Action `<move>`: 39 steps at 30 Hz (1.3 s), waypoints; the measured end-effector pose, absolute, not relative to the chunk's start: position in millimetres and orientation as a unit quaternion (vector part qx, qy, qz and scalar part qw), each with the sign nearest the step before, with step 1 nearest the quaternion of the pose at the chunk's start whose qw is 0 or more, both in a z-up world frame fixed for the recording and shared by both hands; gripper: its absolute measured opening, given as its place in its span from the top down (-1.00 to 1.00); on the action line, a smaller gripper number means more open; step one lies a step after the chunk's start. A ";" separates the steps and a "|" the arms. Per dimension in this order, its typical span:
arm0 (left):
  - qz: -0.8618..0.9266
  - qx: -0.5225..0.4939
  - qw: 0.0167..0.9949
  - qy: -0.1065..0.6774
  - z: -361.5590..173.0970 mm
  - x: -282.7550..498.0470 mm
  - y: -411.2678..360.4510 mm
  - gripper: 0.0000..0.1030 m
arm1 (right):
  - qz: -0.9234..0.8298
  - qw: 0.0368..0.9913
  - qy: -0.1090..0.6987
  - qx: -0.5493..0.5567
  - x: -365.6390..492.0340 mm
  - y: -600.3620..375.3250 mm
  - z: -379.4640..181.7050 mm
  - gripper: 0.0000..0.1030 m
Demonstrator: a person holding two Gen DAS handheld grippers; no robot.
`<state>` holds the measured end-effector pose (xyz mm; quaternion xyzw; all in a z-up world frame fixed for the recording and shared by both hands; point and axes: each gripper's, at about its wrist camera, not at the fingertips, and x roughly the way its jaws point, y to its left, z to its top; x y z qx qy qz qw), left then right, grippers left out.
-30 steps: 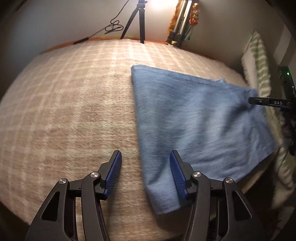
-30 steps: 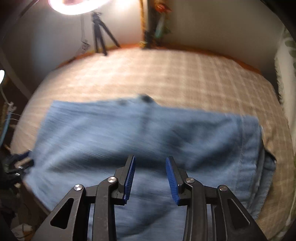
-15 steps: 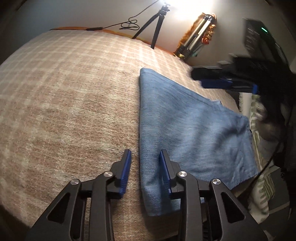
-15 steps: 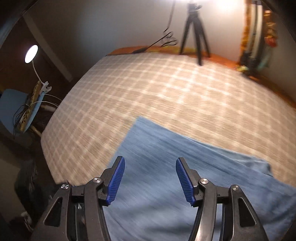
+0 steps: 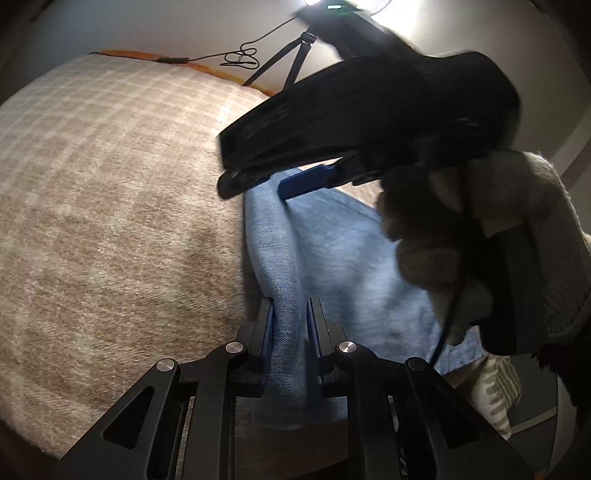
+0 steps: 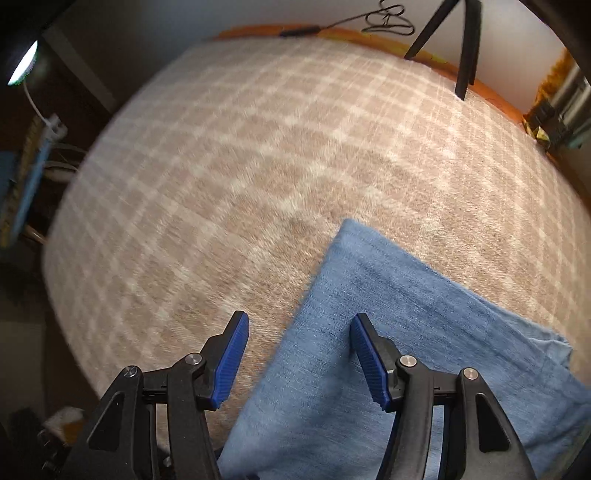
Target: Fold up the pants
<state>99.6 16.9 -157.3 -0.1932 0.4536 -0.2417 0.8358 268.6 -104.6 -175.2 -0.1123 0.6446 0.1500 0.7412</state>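
The folded blue denim pants (image 5: 332, 266) lie on a beige checked bedspread (image 5: 110, 221). My left gripper (image 5: 290, 317) is shut on the pants' near left edge, with the cloth pinched up between its pads. My right gripper (image 6: 299, 350) is open, straddling the pants' left edge (image 6: 406, 314) near their far corner. In the left wrist view the right gripper (image 5: 295, 184) hovers over the far end of the pants, held by a gloved hand (image 5: 461, 240).
A tripod (image 6: 465, 48) and a cable (image 6: 384, 22) stand at the bed's far edge. A lamp (image 6: 26, 62) and a blue chair (image 6: 22, 184) are off the bed's left side. A striped pillow (image 5: 495, 398) lies to the right.
My left gripper has closed on the pants' left edge and lifted it. My right gripper has swung over to the far corner of the pants and stayed open.
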 end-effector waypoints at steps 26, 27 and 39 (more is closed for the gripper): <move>-0.244 -0.152 0.862 0.418 -145.4 86.5 -40.2 0.82 | 0.162 0.761 0.628 -0.015 268.8 -182.2 -137.3 0.10; -0.245 -0.148 0.863 0.416 -141.7 85.8 -41.8 0.82 | 0.161 0.761 0.627 -0.019 268.9 -179.5 -136.6 0.03; -0.261 -0.109 0.874 0.396 -135.1 73.1 -80.7 0.82 | 0.159 0.730 0.660 -0.083 259.3 -147.0 -155.7 0.07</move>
